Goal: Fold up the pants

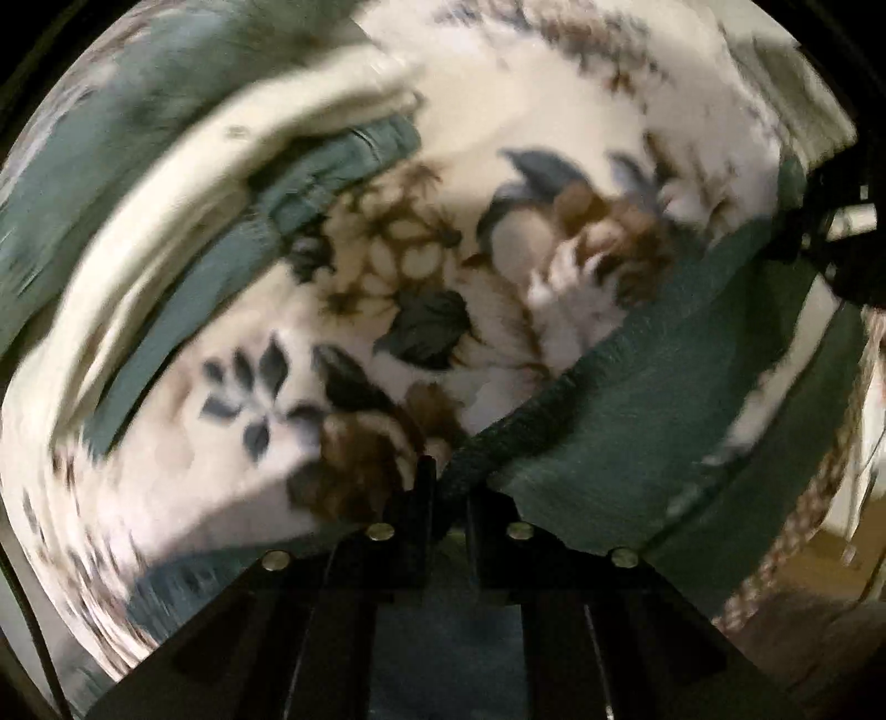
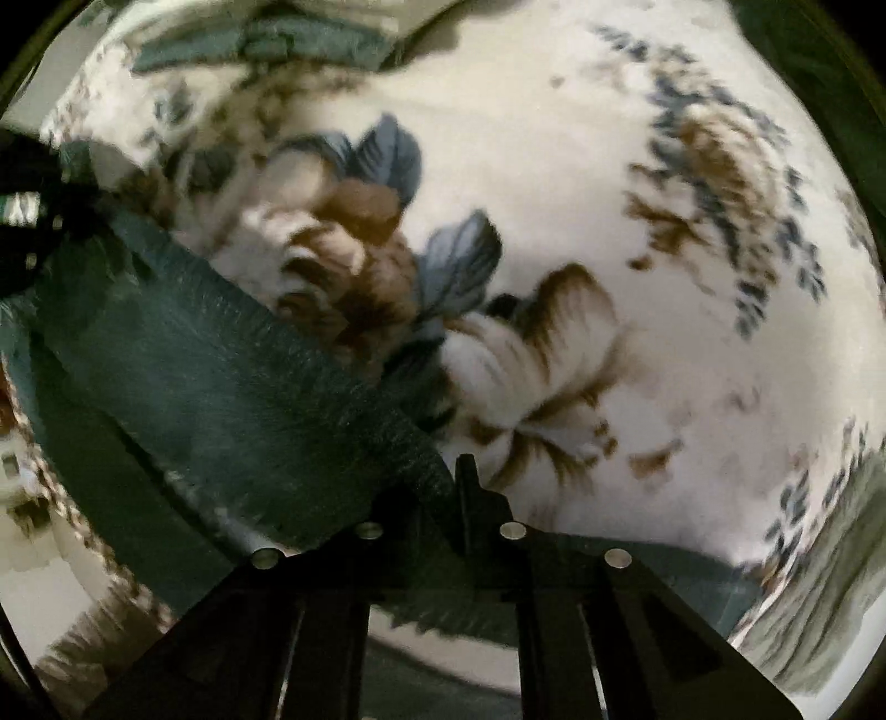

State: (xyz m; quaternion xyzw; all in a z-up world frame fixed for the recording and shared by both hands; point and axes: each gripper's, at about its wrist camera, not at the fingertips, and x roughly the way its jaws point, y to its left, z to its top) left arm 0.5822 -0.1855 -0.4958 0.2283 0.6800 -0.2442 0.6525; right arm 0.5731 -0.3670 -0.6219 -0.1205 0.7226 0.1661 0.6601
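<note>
The dark green pants (image 1: pixel 653 410) hang stretched between my two grippers above a floral blanket (image 1: pixel 387 266). My left gripper (image 1: pixel 448 487) is shut on the ribbed edge of the pants, which runs up to the right towards the other gripper (image 1: pixel 841 232). In the right wrist view my right gripper (image 2: pixel 443 487) is shut on the same edge of the pants (image 2: pixel 221 387), which runs up to the left towards the left gripper (image 2: pixel 27 216). Both views are motion-blurred.
A stack of folded teal and cream clothes (image 1: pixel 232 183) lies on the blanket at the upper left, and shows at the top of the right wrist view (image 2: pixel 266 44). The blanket's checked border (image 1: pixel 808 498) and the floor lie at the right.
</note>
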